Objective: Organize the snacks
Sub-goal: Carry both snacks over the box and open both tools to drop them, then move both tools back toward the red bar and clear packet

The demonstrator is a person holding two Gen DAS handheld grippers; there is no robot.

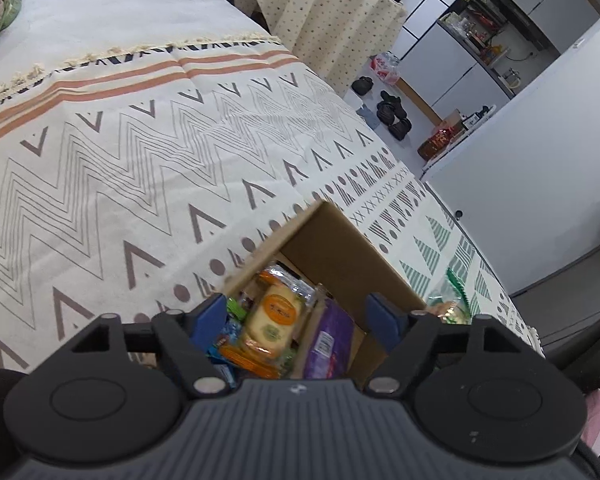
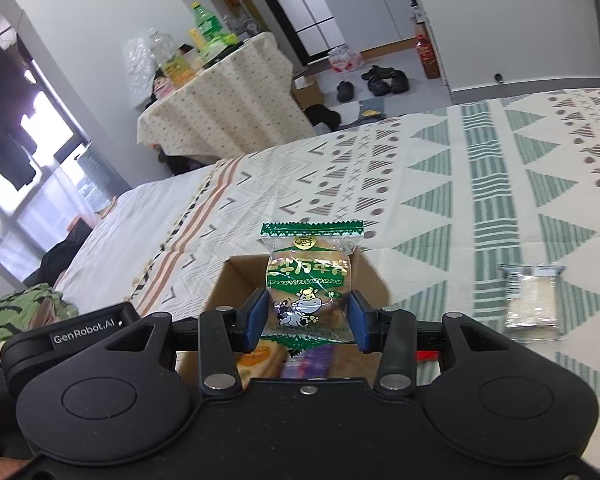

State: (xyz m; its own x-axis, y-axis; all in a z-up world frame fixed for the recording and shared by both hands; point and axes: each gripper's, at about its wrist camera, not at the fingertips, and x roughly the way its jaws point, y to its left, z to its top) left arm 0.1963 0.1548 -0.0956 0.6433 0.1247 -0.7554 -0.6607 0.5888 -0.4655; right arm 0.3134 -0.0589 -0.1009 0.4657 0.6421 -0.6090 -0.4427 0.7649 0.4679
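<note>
Left wrist: left gripper (image 1: 300, 316) gapes over half-hidden box (image 1: 340, 248); right gripper (image 2: 307, 320) clamps, seemingly, biscuits (image 2: 310, 276).

lighting: soft, even daylight, pretty bright | source: window (image 2: 28, 152) far left, kinda blown out | shadows: faint | blur: snacks in cardboard box (image 1: 340, 248) smeared | edges: heavy fisheye bending, dark corners

Cream bedspread (image 1: 148, 152) with grey zigzags and green triangles, brown cardboard box (image 1: 340, 256), green-and-clear cow-print snack packet (image 2: 310, 280), orange-labelled packet (image 1: 274, 316), purple packet (image 1: 328, 344)
</note>
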